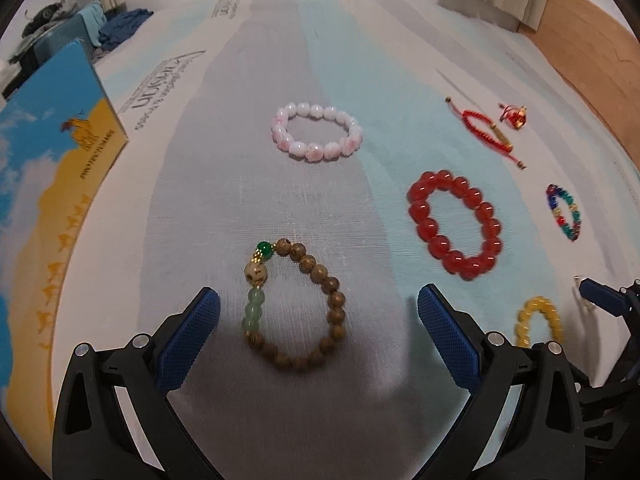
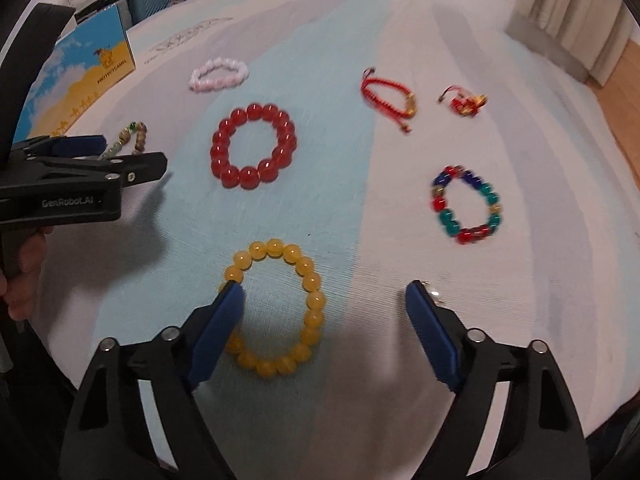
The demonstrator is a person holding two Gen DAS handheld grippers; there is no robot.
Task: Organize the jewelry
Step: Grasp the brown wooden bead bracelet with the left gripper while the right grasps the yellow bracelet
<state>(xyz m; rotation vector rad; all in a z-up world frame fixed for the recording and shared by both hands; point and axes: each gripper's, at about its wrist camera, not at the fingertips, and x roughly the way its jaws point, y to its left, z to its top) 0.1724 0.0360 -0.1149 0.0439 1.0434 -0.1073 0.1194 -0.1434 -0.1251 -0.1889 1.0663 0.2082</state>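
1. A pale blue and grey striped bed cover [image 1: 320, 60] is laid out with bracelets, well apart from one another.
2. The left gripper [image 1: 318, 308] is spread wide and holds nothing. A brown wooden bead bracelet [image 1: 294, 306] lies flat between its fingers, its long axis running straight away from the gripper, with green beads toward the left finger.
3. The right gripper [image 2: 324, 300] is also spread wide and empty. A yellow bead bracelet [image 2: 276, 306] lies flat just ahead, off centre: the left finger's tip overlaps its left rim, and its right side falls short of the right finger.
4. Farther out lie a red bead bracelet [image 2: 253, 146], a pink and white bracelet [image 1: 317, 133], a multicoloured bracelet [image 2: 466, 205], a red cord bracelet [image 2: 390, 98] and a small red and gold charm [image 2: 466, 104].
5. A blue and yellow box [image 1: 52, 184] stands at the left edge, nearest the left gripper.
6. Each hand appears lined up on its own bracelet; the left looks better centred for closing.
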